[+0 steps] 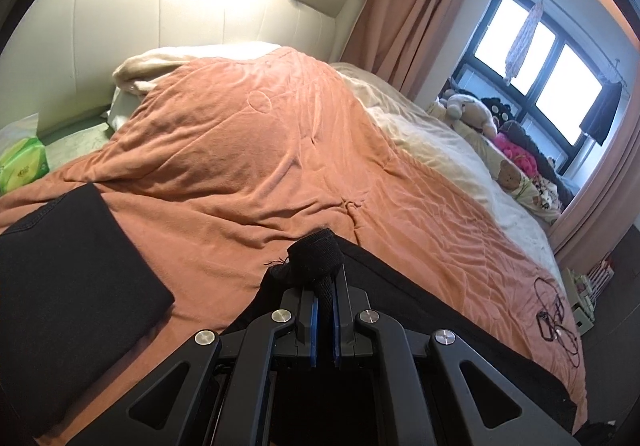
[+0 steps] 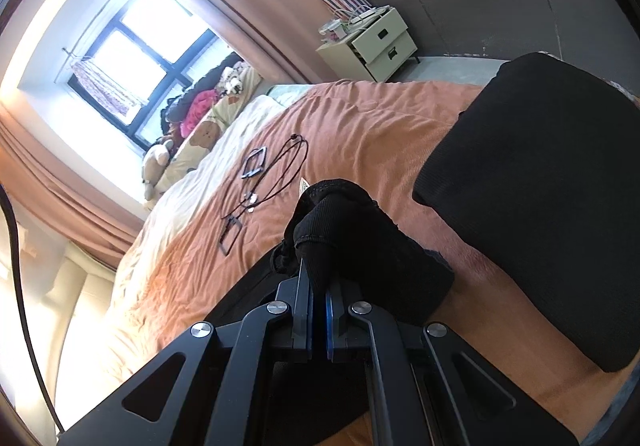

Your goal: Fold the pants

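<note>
Black pants (image 1: 420,310) lie across an orange bedspread (image 1: 248,149). My left gripper (image 1: 325,296) is shut on a bunched edge of the pants (image 1: 316,254), which sticks up between its fingers. In the right wrist view my right gripper (image 2: 318,286) is shut on another bunched part of the black pants (image 2: 352,230), lifted off the orange bedspread (image 2: 360,125). A folded black garment (image 1: 68,270) lies flat to the left of the left gripper. The same folded black garment (image 2: 540,197) shows to the right of the right gripper.
Black cables and small frames (image 2: 260,181) lie on the bedspread beyond the right gripper, and the cables (image 1: 556,318) show again at the bed's right edge. Stuffed toys (image 1: 492,133) line the window side. A green tissue pack (image 1: 20,165) sits far left; a bedside drawer unit (image 2: 376,41) stands beyond the bed.
</note>
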Tool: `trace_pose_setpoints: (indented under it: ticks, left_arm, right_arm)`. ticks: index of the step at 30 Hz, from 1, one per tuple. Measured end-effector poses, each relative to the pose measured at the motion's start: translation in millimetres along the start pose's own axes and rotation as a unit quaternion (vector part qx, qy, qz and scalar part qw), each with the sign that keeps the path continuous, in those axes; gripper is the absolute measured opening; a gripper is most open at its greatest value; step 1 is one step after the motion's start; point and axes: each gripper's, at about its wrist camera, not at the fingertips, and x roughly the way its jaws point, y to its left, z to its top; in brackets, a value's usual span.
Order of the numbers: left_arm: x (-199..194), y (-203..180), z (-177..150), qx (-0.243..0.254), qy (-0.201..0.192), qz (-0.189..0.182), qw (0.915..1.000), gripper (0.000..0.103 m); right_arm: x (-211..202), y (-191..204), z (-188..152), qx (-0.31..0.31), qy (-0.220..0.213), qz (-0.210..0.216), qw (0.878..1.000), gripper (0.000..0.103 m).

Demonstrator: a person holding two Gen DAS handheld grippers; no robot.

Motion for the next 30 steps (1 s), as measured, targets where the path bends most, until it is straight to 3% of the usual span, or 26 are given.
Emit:
trace_pose_setpoints:
  ticks: [11, 19, 26, 30]
  left_arm:
    - [94, -19, 5, -0.002, 0.042, 0.017, 0.9990, 0.005]
    - [159, -29, 6, -0.003, 0.067, 0.035, 0.9971, 0.005]
    - [207, -33, 4, -0.002, 0.092, 0.050, 0.9945, 0.005]
    - [227, -38, 1, 0.008, 0.102, 0.054, 0.9933, 0.005]
  right_arm:
    - [59, 38, 12, -0.025, 0.008, -0.057, 0.998, 0.001]
    - [100, 56, 17, -0.039, 0.016, -0.074, 0.996, 0.001]
    - [136, 55, 25, -0.026, 0.032, -0.062, 0.997, 0.001]
    - [154, 41, 31, -0.024, 0.047, -0.028, 0.998, 0.001]
